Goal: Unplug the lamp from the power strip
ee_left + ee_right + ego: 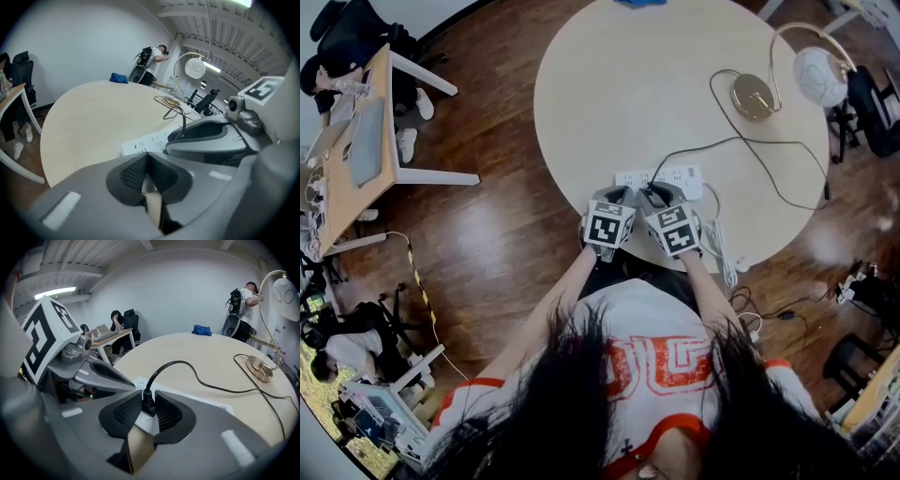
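A white power strip lies near the round table's front edge. The lamp, with a brass base and a white head, stands at the far right, and its black cable runs back to the strip. My right gripper is shut on the lamp's black plug, which sits upright in the strip. My left gripper is shut, its tips down at the strip's left end, right beside the right gripper. Nothing clear shows between its pads.
A blue bundle lies at the table's far edge. The strip's white cord hangs off the front right. A desk stands left, office chairs right. A person stands beyond the table.
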`<action>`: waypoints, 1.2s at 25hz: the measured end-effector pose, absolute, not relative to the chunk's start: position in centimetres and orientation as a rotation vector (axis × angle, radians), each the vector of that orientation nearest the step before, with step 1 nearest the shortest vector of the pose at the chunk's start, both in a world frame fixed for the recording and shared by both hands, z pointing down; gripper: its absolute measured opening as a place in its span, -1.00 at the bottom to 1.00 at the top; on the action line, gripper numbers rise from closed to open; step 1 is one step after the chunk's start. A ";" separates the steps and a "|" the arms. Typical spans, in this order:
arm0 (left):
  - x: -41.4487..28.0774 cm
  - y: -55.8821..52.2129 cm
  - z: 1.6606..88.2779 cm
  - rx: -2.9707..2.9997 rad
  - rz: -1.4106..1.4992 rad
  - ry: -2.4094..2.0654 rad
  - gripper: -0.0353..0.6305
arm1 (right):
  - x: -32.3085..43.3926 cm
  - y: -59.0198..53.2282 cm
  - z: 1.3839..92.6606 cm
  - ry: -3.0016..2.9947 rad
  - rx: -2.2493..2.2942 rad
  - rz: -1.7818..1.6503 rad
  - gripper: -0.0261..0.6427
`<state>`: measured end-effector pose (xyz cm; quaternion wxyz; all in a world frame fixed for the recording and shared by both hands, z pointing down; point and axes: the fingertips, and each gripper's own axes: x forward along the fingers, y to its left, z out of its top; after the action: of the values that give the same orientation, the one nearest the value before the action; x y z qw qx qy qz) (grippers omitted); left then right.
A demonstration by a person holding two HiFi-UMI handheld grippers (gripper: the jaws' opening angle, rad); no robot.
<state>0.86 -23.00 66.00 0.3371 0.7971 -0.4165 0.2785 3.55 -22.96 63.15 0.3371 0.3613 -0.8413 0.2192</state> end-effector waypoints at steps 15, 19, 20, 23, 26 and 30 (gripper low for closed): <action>1.1 -23.2 66.3 2.082 0.748 -1.074 -0.89 | 7.5 -27.8 58.2 -2.258 1.226 0.604 -0.68; 1.3 -23.3 66.4 2.091 0.748 -1.066 -0.89 | 8.2 -27.3 60.7 -2.166 1.184 0.595 -0.68; 1.3 -23.3 66.4 2.091 0.746 -1.066 -0.89 | 8.2 -27.2 61.2 -2.145 1.171 0.585 -0.67; 1.3 -23.4 66.5 2.098 0.746 -1.072 -0.89 | 8.6 -26.6 62.9 -2.084 1.140 0.559 -0.67; 1.4 -23.7 66.1 2.112 0.738 -1.083 -0.89 | 8.9 -26.4 63.5 -2.066 1.136 0.551 -0.67; 1.1 -23.8 66.1 2.116 0.736 -1.096 -0.89 | 8.5 -26.7 63.7 -2.070 1.136 0.533 -0.67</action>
<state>1.13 -23.82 66.12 0.3179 0.8044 -0.4166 0.2798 8.53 -26.74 63.67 0.3529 0.4391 -0.8001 0.2061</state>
